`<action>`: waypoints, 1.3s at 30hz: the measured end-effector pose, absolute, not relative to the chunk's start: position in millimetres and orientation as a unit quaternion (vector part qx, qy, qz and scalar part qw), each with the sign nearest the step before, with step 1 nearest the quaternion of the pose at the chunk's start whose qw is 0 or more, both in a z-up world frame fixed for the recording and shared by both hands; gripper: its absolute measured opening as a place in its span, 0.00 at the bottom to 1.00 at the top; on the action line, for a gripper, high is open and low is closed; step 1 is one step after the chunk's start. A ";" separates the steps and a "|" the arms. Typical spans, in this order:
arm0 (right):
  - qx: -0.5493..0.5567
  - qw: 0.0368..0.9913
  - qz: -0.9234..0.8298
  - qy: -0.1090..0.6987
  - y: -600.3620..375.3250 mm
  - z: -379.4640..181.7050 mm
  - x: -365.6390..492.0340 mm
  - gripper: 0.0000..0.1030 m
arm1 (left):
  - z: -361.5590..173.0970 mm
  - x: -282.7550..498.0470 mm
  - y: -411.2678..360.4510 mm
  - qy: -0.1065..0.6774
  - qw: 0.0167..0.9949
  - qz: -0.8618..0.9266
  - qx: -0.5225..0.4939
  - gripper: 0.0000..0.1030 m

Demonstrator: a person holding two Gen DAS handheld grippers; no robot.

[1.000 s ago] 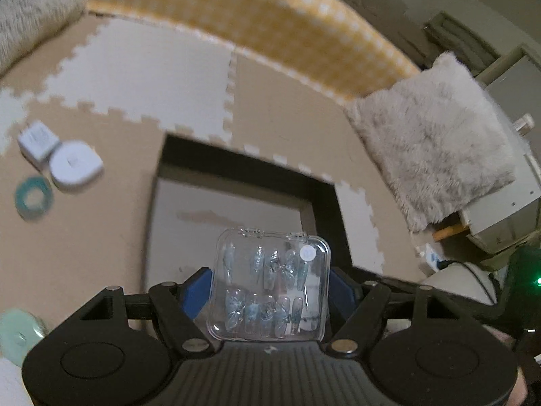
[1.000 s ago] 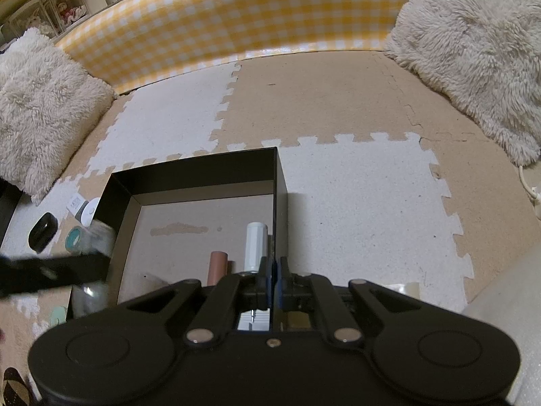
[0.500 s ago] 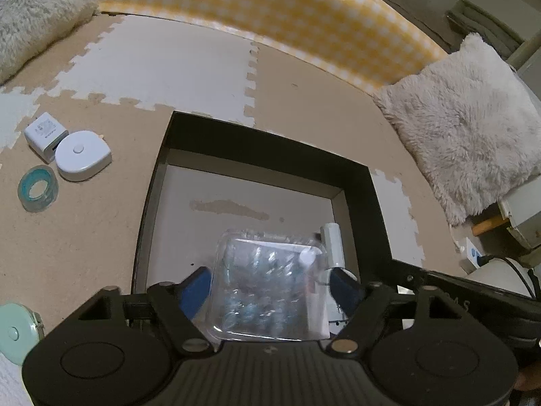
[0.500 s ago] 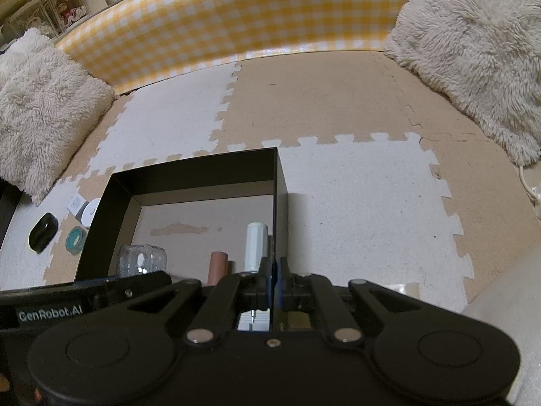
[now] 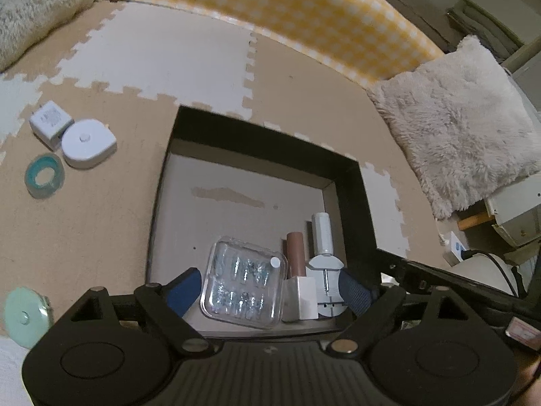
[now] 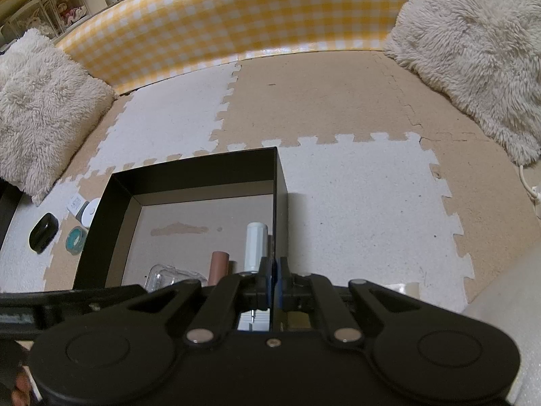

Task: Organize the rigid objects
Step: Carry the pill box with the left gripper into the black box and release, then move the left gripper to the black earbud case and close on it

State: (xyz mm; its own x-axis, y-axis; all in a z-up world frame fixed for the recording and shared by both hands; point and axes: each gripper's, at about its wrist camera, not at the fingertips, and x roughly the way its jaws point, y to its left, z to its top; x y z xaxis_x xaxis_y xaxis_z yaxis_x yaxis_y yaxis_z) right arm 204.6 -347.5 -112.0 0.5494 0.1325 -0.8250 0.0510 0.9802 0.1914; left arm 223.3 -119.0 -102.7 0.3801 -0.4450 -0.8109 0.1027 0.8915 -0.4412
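A black open box (image 5: 263,128) stands on the foam mat. On its floor, near the front, lies a clear plastic case (image 5: 243,287) of small bluish pieces. My left gripper (image 5: 269,291) hangs over it with jaws opening. The blue pads (image 5: 184,291) stand clear of the case on both sides. Beside the case lie a brown tube (image 5: 296,253), a white cylinder (image 5: 322,233) and a white tool (image 5: 326,267). My right gripper (image 6: 273,277) is shut on the box's right wall (image 6: 282,203). In that view the case (image 6: 169,275) shows partly behind the left gripper's body.
Left of the box lie a white charger cube (image 5: 50,123), a white round device (image 5: 88,142), a teal tape ring (image 5: 44,176), a mint disc (image 5: 23,316) and a black case (image 6: 43,231). Fluffy cushions (image 5: 456,142) and a yellow checked barrier (image 5: 270,10) edge the mat.
The left gripper came down into the box with the clear case and its jaws spread off it; the case now lies on the box floor. The right gripper stayed put.
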 end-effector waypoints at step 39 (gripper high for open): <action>0.094 0.875 0.023 0.474 -347.0 -111.9 203.9 0.04 | -64.3 264.2 15.8 0.427 0.892 0.008 -0.150 1.00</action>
